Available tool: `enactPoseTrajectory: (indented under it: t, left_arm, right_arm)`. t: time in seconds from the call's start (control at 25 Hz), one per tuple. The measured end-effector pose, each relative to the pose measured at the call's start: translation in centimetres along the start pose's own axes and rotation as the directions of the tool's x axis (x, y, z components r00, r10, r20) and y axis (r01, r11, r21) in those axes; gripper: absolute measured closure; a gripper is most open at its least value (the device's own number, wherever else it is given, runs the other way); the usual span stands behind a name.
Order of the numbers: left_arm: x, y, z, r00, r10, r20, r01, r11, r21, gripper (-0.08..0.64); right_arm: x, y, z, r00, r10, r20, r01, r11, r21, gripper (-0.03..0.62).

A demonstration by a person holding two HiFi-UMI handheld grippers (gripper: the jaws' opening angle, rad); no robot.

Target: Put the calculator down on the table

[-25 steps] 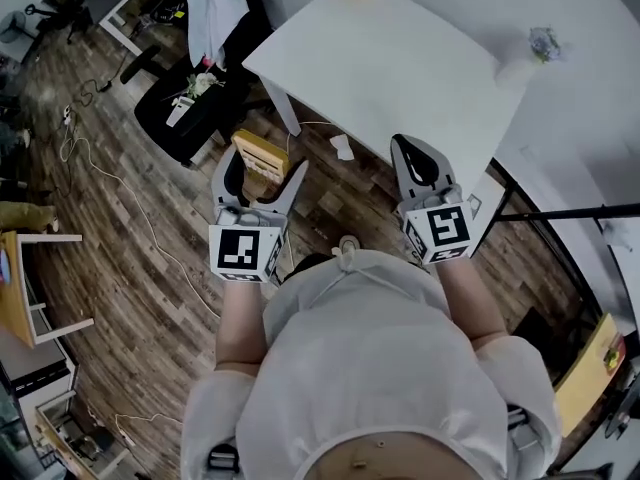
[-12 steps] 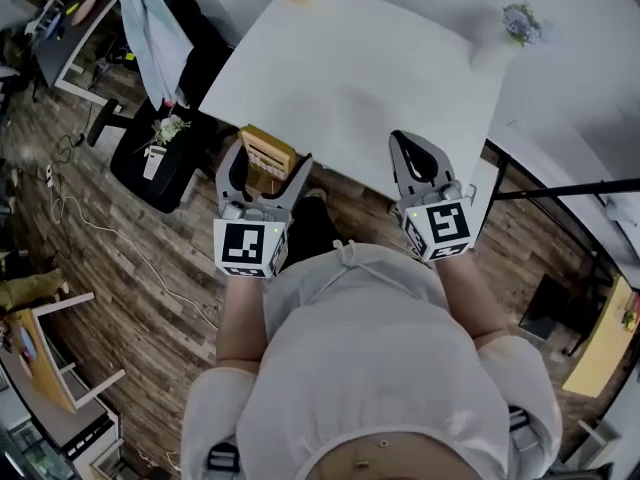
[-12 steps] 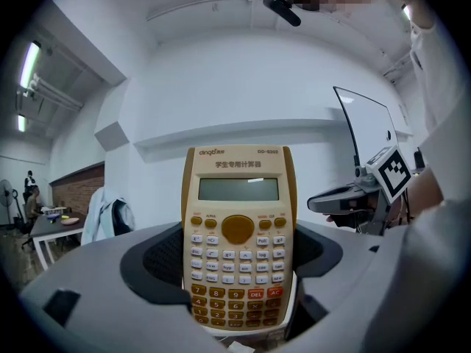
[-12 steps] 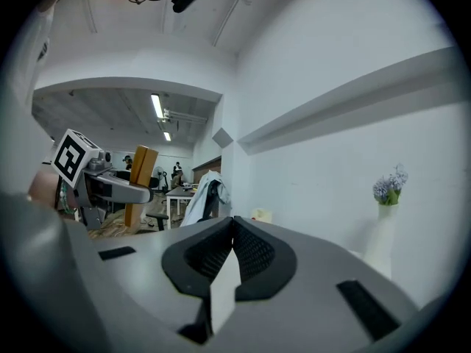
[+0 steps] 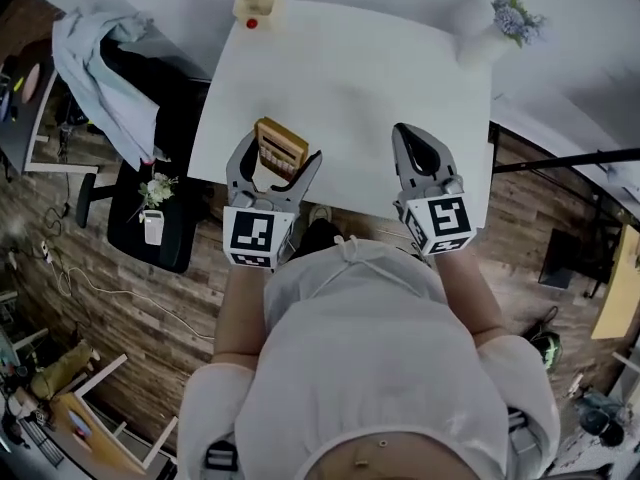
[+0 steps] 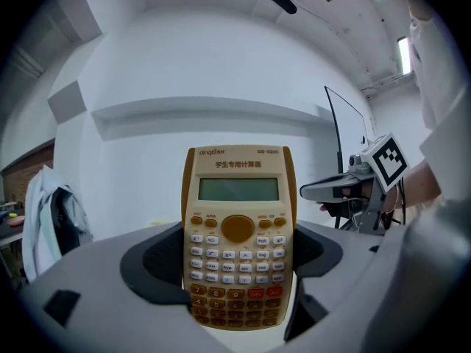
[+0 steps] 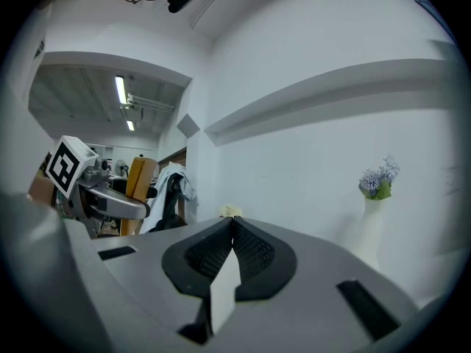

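**A:** Where's the calculator?

**B:** In my left gripper (image 5: 275, 158). The jaws are clamped on the lower sides of the calculator (image 6: 238, 241), so the keypad faces that gripper's camera and the display end stands free. From the head view it hangs above the near left part of the counter (image 5: 380, 78). I judge it isn't resting there yet.

**A:** Why upright?

**B:** Gripped low like that, I can tip it forward and lay it flat before I let go.

**A:** And the right gripper (image 5: 418, 158)?

**B:** Its jaws are pressed together on nothing. It sits off to the side, well apart. The vase (image 5: 500, 18) and the small box (image 5: 257, 6) are at the far corners.
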State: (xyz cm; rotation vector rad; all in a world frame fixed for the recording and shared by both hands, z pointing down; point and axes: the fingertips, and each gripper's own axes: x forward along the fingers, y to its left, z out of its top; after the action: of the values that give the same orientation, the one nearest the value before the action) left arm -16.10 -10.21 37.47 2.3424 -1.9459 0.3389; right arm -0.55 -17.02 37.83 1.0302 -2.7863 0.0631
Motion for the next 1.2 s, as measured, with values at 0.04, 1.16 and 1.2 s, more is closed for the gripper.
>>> enactPoseTrajectory:
  t: [0.04, 1.16, 1.2]
  left_arm:
    - [0.9, 0.6, -0.4, 1.0, -0.023, -0.012, 0.023, 1.0, -0.003, 0.153]
    - [17.2, 2.8, -19.9, 0.79, -0.39, -0.474, 0.388, 0.915, -0.107, 0.153]
    - [17.5, 2.7, -20.4, 0.778, -0.394, -0.49, 0.393, 0.913, -0.11, 0.153]
  right_arm:
    - [0.7, -0.1, -0.3, 1.0, -0.017, -0.009, 0.017, 1.0, 0.007, 0.588]
    - [8.8, -3.2, -12.5, 0.946, -0.227, -0.233, 0.265, 0.953, 0.145, 0.587]
    - [8.9, -3.2, -12.8, 0.944, -0.228, -0.239, 0.267, 0.953, 0.145, 0.587]
